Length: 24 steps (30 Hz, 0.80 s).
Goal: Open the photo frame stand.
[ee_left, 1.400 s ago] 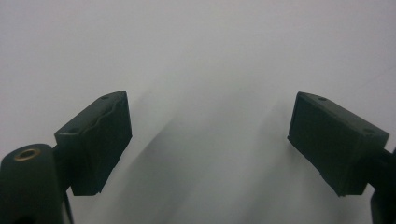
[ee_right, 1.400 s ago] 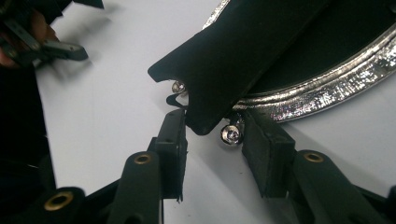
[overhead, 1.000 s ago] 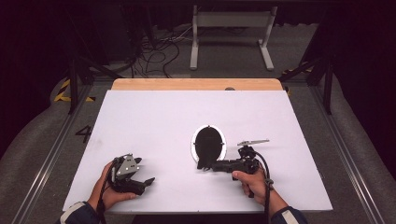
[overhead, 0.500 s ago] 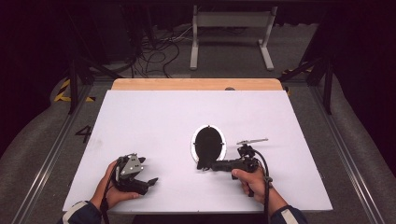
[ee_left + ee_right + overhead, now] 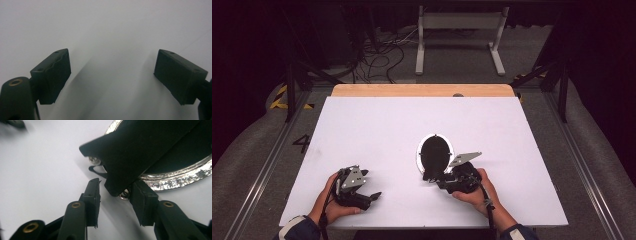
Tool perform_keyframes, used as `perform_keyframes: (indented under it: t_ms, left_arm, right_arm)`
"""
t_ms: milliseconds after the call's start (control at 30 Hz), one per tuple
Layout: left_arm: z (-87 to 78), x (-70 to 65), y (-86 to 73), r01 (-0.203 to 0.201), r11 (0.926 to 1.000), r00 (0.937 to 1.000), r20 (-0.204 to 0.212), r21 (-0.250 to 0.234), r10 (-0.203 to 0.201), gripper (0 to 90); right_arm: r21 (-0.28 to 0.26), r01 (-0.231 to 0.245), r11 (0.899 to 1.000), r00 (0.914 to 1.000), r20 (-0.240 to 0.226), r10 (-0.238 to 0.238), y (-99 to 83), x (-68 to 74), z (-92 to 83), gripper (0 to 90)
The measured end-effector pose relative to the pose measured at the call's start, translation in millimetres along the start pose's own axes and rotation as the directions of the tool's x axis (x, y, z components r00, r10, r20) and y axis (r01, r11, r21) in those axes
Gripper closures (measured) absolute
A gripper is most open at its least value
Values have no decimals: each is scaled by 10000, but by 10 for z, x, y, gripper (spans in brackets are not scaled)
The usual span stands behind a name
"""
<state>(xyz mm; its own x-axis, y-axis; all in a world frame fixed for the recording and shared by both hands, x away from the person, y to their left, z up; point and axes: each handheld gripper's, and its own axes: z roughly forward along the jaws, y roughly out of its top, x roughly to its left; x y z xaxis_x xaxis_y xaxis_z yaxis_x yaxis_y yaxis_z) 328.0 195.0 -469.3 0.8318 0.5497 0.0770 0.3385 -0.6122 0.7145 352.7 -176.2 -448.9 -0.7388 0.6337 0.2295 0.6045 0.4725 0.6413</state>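
Closing right claw (image 5: 430, 176) around black handle (image 5: 130, 152) (not pressing yet); left claw (image 5: 373, 196) wide, resting level.

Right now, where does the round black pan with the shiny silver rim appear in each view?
High view: the round black pan with the shiny silver rim lies at centre, just beyond the right gripper.
Left gripper view: white table between open jaws, no pan.
Right gripper view: upper right, its black handle reaching down between the jaws.
Shared landmark: the white table.
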Motion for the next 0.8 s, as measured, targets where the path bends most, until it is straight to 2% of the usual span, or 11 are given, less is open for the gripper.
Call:
perform_keyframes:
  t_ms: [67,133,167,200,233,267,333,433,533,633,800]
  left_arm:
    - [3,4,8,-13,10000,10000,-21,-30,12,142]
    - [15,12,24,41,10000,10000,-18,-45,-41,142]
    - [31,20,44,21,10000,10000,-58,-58,-21,142]
    - [65,31,80,35,10000,10000,-91,-54,-35,143]
    - [65,31,80,35,10000,10000,-91,-54,-35,143]
    - [110,40,127,8,10000,10000,-23,-95,-9,142]
    - [164,38,187,-35,10000,10000,24,-74,35,142]
    - [210,31,241,-174,9998,9998,53,-58,175,142]
    - [276,40,327,-213,9996,9995,232,-179,217,150]
    - [398,50,456,-225,9988,9990,378,-443,241,156]
    - [610,13,745,-616,9959,9926,1007,-663,681,172]
  right_arm:
    - [-752,-1661,9832,9778,-1418,1543,-51,-182,-15,539]
    - [-945,-2534,9627,9499,-2128,2291,-76,-264,-7,523]
    - [-945,-2534,9627,9499,-2128,2291,-76,-264,-7,523]
    - [-1114,-3839,9166,8840,-3310,3300,-104,-344,12,497]
    - [-1114,-3839,9166,8840,-3310,3300,-104,-344,12,497]
    - [-1125,-4402,8908,8501,-3715,3732,-108,-372,47,494]
    - [-1099,-4663,8778,8269,-4068,3883,-107,-372,102,481]
    - [-1090,-4759,8727,8212,-4102,3966,-105,-368,133,527]
    - [-1372,-5214,8422,8044,-4084,4315,-94,-406,124,550]
    - [-1416,-5386,8306,8016,-3895,4535,-86,-420,137,563]
    - [-1439,-5271,8375,8126,-3739,4472,-38,-404,161,563]
